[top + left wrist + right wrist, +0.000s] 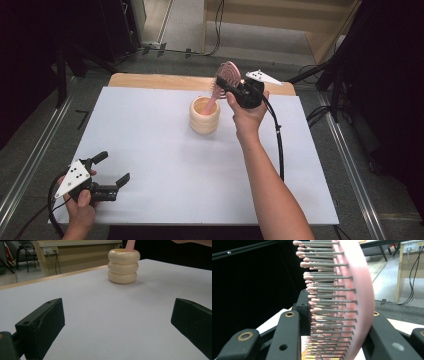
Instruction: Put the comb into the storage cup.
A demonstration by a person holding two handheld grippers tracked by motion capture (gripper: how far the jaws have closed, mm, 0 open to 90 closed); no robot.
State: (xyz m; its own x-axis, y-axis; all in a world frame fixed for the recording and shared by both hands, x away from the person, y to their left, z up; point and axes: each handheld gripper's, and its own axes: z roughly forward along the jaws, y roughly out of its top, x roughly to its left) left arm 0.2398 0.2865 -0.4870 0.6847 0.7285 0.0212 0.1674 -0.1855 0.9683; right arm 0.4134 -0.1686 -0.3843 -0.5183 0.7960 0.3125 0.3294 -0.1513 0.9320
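- Your right hand-held gripper [226, 86] is pinching the pink hairbrush [226, 75] by its head, one jaw against the bristle side and the other against the smooth back, as the right gripper view shows close up.
- The hairbrush [352, 297] stands tilted, head uppermost, with its handle pointing down into the cream ribbed cup [204, 115]; the handle's lower end is inside the cup's mouth.
- You cannot tell from these views whether the handle touches the cup's bottom.
- The cup stands upright on the white bench [165, 150], towards its far side and a little right of the middle, just beside your right hand [247, 112].
- In the left gripper view the cup [123, 266] shows as three stacked rounded rings, with the pink handle [130, 245] rising out of its top.
- Your left hand-held gripper [114, 170] lies low at the near left corner of the bench, its jaws spread wide with nothing between them, pointing across the bench towards the cup and well apart from it.
- Your left hand [80, 205] grips its body from below the grey three-cornered plate [74, 177].
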